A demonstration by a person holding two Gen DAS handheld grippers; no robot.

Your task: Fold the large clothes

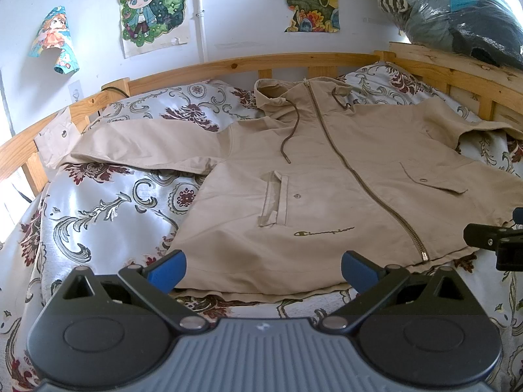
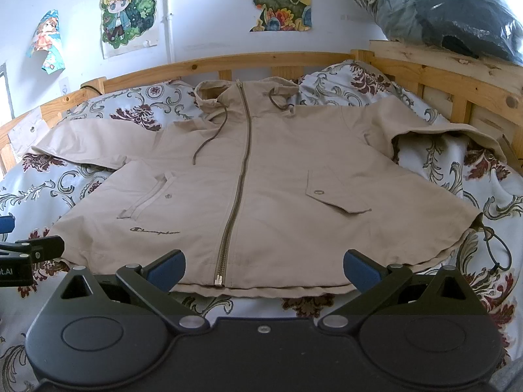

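Observation:
A beige zip-up hooded jacket (image 1: 327, 176) (image 2: 271, 183) lies flat, front up, on a floral bedspread, both sleeves spread out to the sides and the hood toward the wall. My left gripper (image 1: 263, 269) hovers open just before the hem, left of the zipper end. Over the hem near the zipper pull, my right gripper (image 2: 263, 269) is open too, with nothing between its blue pads (image 2: 359, 269). Each gripper's black body shows at the edge of the other's view: the right one (image 1: 497, 241) and the left one (image 2: 29, 254).
A wooden bed rail (image 1: 228, 65) (image 2: 261, 58) runs around the far side and right. Bagged dark clothes (image 1: 457, 13) (image 2: 457, 6) sit on the rail at the top right. Posters (image 1: 153, 6) hang on the white wall. A drawcord loop (image 2: 497, 251) trails off the hem's right corner.

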